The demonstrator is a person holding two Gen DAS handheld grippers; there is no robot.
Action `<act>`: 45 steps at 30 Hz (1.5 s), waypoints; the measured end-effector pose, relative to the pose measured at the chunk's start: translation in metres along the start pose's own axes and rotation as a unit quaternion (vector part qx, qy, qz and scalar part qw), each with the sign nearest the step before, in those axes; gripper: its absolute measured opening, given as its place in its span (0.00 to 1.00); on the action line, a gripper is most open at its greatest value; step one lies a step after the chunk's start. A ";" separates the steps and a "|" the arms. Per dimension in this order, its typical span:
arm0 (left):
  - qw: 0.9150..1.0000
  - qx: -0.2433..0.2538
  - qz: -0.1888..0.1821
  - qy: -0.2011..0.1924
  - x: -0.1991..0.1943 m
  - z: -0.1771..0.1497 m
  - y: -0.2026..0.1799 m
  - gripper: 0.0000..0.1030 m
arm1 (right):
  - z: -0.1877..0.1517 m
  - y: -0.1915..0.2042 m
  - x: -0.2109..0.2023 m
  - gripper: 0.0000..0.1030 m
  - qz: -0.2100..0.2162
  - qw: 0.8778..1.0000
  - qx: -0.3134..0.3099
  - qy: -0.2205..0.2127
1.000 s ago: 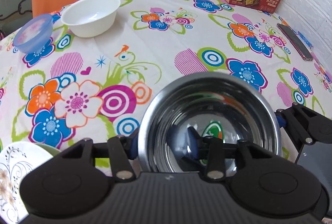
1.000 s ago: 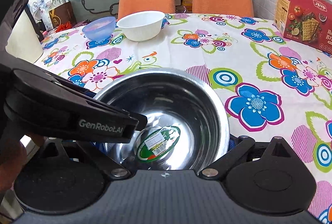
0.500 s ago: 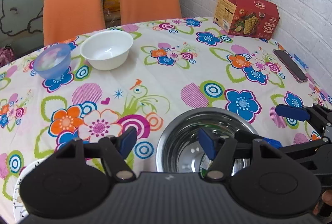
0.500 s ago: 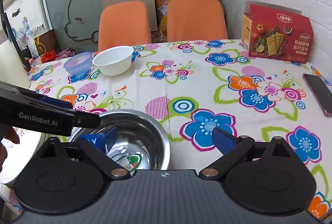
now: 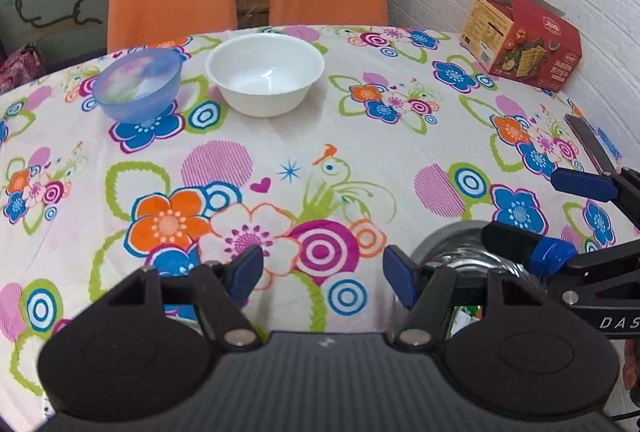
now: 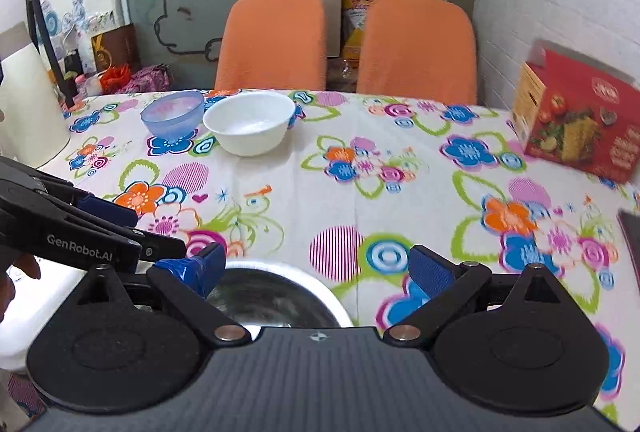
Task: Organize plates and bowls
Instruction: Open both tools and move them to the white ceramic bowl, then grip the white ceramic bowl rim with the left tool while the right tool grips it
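Observation:
A steel bowl [image 6: 276, 296] with a green label inside sits on the flowered tablecloth [image 6: 360, 192] close in front. My right gripper [image 6: 318, 270] is open just above it, left finger over the bowl's near rim. In the left wrist view the steel bowl [image 5: 452, 248] lies low and right. My left gripper [image 5: 324, 276] is open beside it, over bare cloth, holding nothing. My right gripper [image 5: 564, 220] reaches in from the right, its lower finger over the bowl. A white bowl [image 5: 266, 74] and a blue translucent bowl [image 5: 138, 84] stand side by side at the far edge.
A red cracker box [image 5: 524, 40] stands at the far right by the brick wall, and a dark phone [image 5: 592, 144] lies near the right edge. Two orange chairs [image 6: 272, 40] stand behind the table. A white shape [image 6: 16, 312] shows low left, partly hidden.
Both grippers have risen and drawn back from the steel bowl, which stays on the table. My left gripper has opened wider and shifted left off the bowl.

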State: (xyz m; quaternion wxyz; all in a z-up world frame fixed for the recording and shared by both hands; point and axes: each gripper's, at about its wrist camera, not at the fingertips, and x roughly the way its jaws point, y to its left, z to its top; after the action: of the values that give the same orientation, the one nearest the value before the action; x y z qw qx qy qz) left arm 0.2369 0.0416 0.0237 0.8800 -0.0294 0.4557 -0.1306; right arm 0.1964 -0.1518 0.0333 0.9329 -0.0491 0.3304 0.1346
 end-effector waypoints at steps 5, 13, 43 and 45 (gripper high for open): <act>0.991 -0.135 -0.022 -0.004 0.006 0.041 0.054 0.64 | 0.053 0.003 0.035 0.83 0.006 0.999 -0.036 0.000; 0.949 -0.315 -0.031 -0.005 0.039 0.086 0.096 0.64 | 0.109 0.005 0.119 0.83 0.027 0.998 -0.044 0.024; 0.957 -0.289 -0.017 0.028 0.106 0.134 0.087 0.17 | 0.114 0.030 0.190 0.78 0.139 0.981 -0.129 0.047; 0.960 -0.279 -0.014 0.031 0.104 0.132 0.082 0.18 | 0.112 0.031 0.184 0.78 0.133 0.982 -0.127 0.050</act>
State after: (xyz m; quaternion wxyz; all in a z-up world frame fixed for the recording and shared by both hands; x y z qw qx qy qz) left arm 0.4178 0.0850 0.0046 0.8205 -0.2762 0.5004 -0.0110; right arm 0.3923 -0.0612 0.0043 0.8752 -0.1292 0.3602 0.2959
